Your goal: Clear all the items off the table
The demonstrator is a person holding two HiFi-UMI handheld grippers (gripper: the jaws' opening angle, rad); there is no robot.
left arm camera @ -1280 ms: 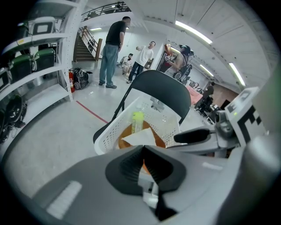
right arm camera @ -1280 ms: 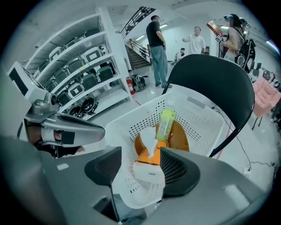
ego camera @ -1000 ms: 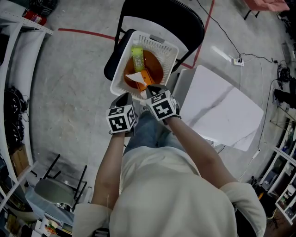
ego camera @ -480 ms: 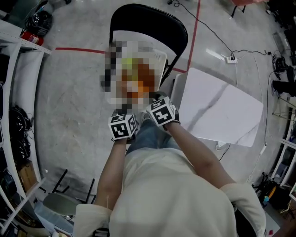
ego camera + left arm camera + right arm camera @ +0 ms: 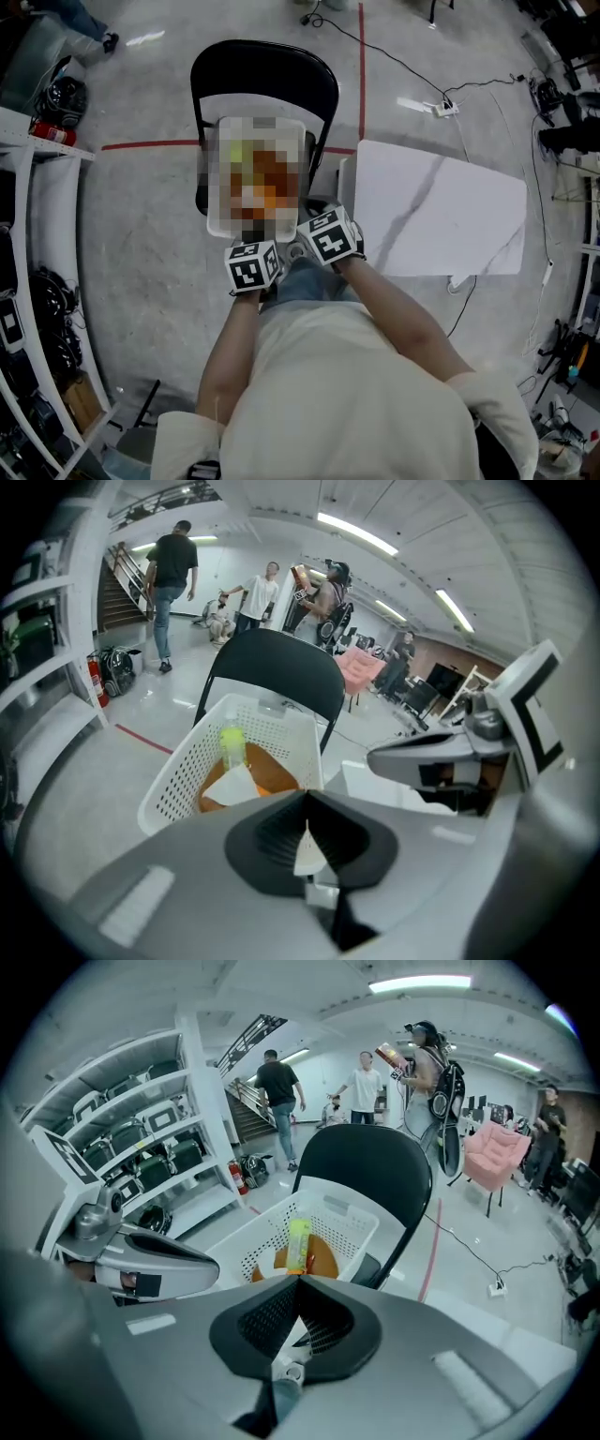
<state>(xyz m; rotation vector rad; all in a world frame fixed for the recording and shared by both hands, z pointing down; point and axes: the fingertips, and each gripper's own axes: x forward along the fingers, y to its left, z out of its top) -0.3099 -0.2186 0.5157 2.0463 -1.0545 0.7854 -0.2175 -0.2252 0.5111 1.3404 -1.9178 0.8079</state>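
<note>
A white perforated basket sits on the seat of a black folding chair. Inside lie a yellow-green bottle, an orange item and a white paper piece. My left gripper and right gripper hover side by side just short of the basket's near rim, both shut with nothing between the jaws. In the head view their marker cubes show below the basket, which is blurred over there. Each gripper sees the other beside it.
A white marbled table stands right of the chair. White shelving runs along the left. A red floor line and cables cross the concrete. Several people stand far off.
Both grippers stay shut and keep side by side at the basket's near rim. The head view has swung, so chair, basket and table sit more squarely and lower in the picture.
</note>
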